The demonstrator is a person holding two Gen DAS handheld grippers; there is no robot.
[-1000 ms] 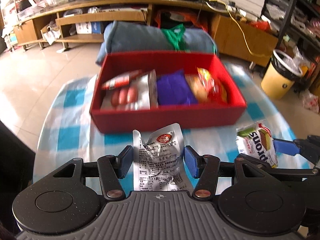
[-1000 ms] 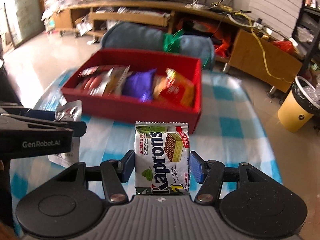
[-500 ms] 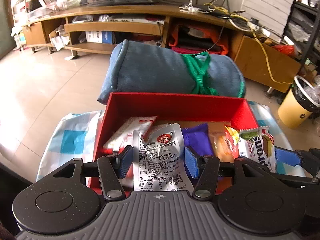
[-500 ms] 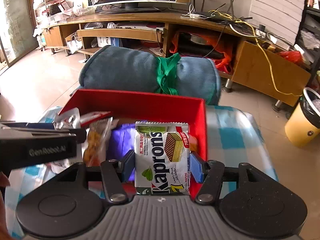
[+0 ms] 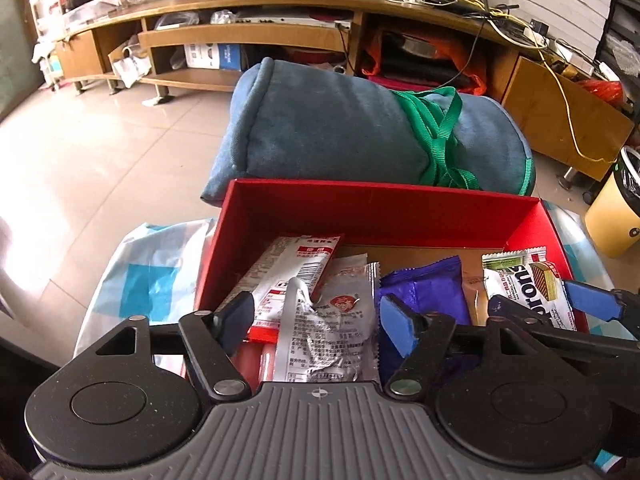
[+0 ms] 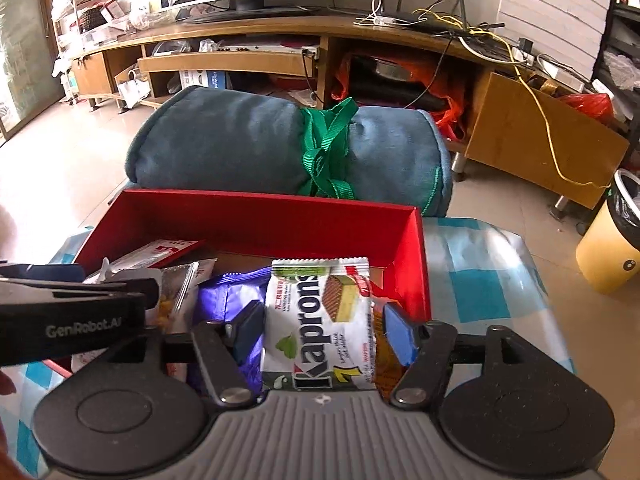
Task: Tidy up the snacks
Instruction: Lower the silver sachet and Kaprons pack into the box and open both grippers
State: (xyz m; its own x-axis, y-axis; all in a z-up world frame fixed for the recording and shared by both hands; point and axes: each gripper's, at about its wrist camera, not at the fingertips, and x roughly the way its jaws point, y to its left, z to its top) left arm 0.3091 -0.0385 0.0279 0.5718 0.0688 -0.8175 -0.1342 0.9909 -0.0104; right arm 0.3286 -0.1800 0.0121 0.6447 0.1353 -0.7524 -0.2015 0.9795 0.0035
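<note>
A red box (image 5: 380, 190) on the checked tablecloth holds a purple pack (image 5: 424, 288) and a white-and-red sausage pack (image 5: 296, 268). My left gripper (image 5: 316, 320) hangs over the box's left half. Its jaws are opening, and a crinkled silver packet (image 5: 328, 332) lies loose between the pads, which stand apart from it. My right gripper (image 6: 324, 332) is over the right half of the box (image 6: 272, 200). Its jaws are opening too, with the Kaprons wafer pack (image 6: 320, 320) between the pads and no longer squeezed. Each gripper also shows at the edge of the other's view.
A rolled blue cushion (image 5: 360, 132) tied with a green strap lies just behind the box. A yellow bin (image 6: 608, 248) stands on the floor to the right. A wooden TV stand (image 6: 280, 32) runs along the back. The blue-checked tablecloth (image 6: 480, 280) shows right of the box.
Both grippers moved forward from the table's near side to above the box, carrying their packs. In the last half second both sets of jaws widened and let go.
</note>
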